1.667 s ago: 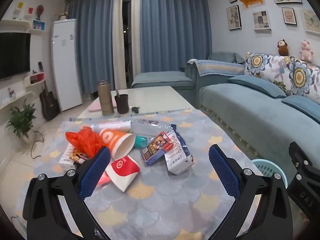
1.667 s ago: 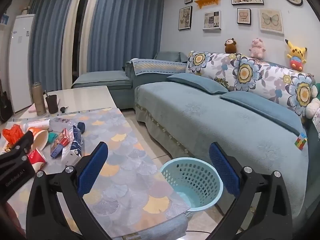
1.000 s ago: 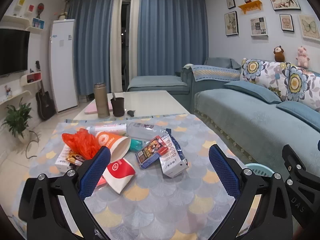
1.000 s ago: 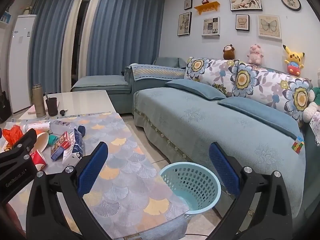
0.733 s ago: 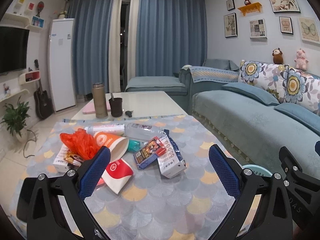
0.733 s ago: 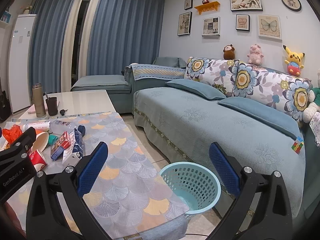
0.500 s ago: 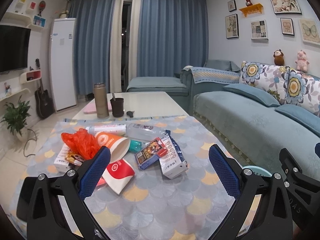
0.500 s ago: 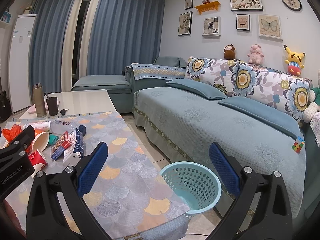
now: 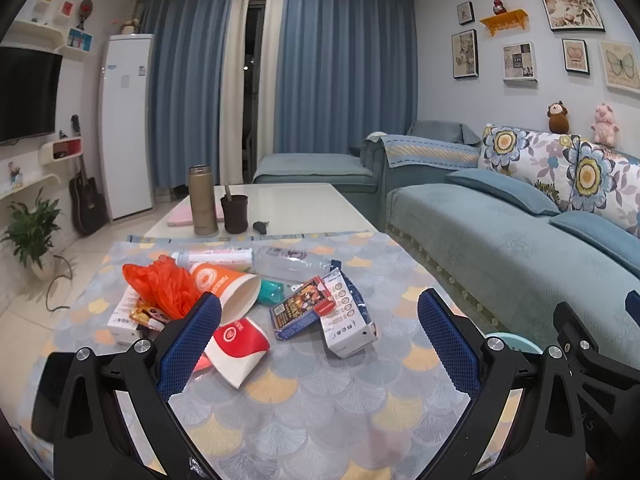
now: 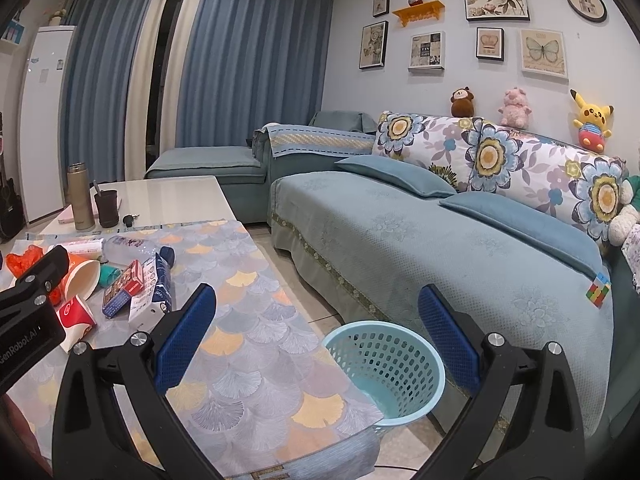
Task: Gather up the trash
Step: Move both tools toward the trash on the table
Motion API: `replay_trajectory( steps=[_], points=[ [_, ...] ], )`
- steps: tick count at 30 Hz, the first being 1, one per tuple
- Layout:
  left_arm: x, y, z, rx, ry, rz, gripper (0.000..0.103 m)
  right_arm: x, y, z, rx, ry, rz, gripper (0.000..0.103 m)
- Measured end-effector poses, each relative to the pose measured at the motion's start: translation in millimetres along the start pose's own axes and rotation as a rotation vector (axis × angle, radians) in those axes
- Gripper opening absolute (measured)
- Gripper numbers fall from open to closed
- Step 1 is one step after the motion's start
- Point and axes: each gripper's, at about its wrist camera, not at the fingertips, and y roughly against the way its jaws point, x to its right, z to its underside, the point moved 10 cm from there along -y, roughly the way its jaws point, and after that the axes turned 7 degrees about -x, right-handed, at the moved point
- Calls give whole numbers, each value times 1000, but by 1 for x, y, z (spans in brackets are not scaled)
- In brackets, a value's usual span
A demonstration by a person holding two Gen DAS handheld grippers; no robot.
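A: Living room, evening: trash lies heaped at the left of the patterned surface (image 9: 320,420); orange bag (image 9: 160,282), orange cup (image 9: 230,286), red cup (image 9: 238,342), bottle (image 9: 292,258), snack packet (image 9: 302,312), white carton (image 9: 344,320); the left claw (image 9: 318,344) hangs released above them, the right claw (image 10: 316,340) released over the basket (image 10: 384,364) on the floor beside the sofa (image 10: 440,248).

B: Best start, I'd judge, is the nearest red cup; pinch its rim, then cross to the basket. Against the earliest frame, both views have drawn back slightly; the pile is untouched.
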Motion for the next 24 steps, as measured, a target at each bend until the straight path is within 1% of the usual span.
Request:
replay_trajectory(
  steps=[10, 14, 24],
  points=[
    [-9, 1, -1, 4, 20, -4, 96, -4, 0, 0, -8, 1, -10, 96],
    [-15, 5, -4, 29, 34, -20, 96, -5, -1, 1, -10, -4, -11, 96],
    [-24, 5, -4, 32, 59, -33, 96, -5, -5, 2, -30, -14, -19, 96]
  ],
)
